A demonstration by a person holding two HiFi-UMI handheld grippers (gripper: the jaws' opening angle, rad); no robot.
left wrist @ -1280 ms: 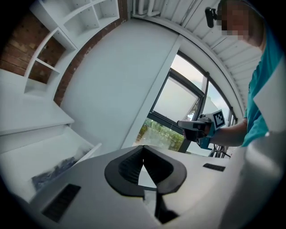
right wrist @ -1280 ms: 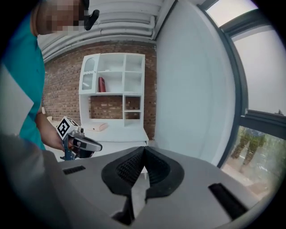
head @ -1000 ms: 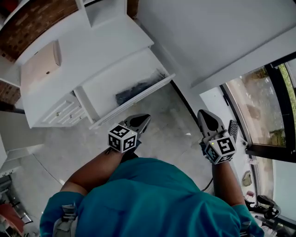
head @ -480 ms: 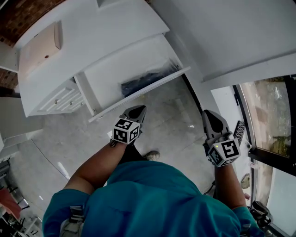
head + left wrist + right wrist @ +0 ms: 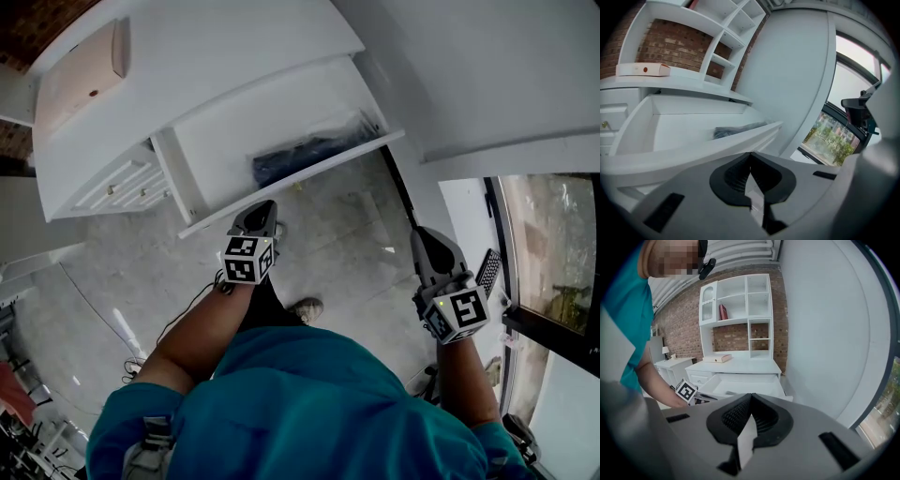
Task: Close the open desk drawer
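The white desk's wide drawer [image 5: 314, 176] stands pulled out, with a dark bundle [image 5: 305, 155] lying inside near its front panel. My left gripper [image 5: 258, 212] is shut and empty, its tips just short of the left part of the drawer front; I cannot tell whether they touch it. In the left gripper view the drawer front [image 5: 693, 151] runs right above the closed jaws of the left gripper [image 5: 751, 157], and the dark bundle [image 5: 736, 130] shows behind it. My right gripper [image 5: 427, 240] is shut and empty over the floor, well right of the drawer. The right gripper view shows the drawer [image 5: 740, 385] ahead.
A tan flat box [image 5: 80, 80] lies on the desk top, with small knobbed drawers [image 5: 122, 183] left of the open one. A white wall [image 5: 469, 66] is close beside the drawer's right end. The person's shoe [image 5: 305, 307] is on the tiled floor. A window [image 5: 553, 244] is at the right.
My left gripper has moved forward, up to the drawer front. The right gripper has stayed about where it was. The head view has shifted closer to the desk.
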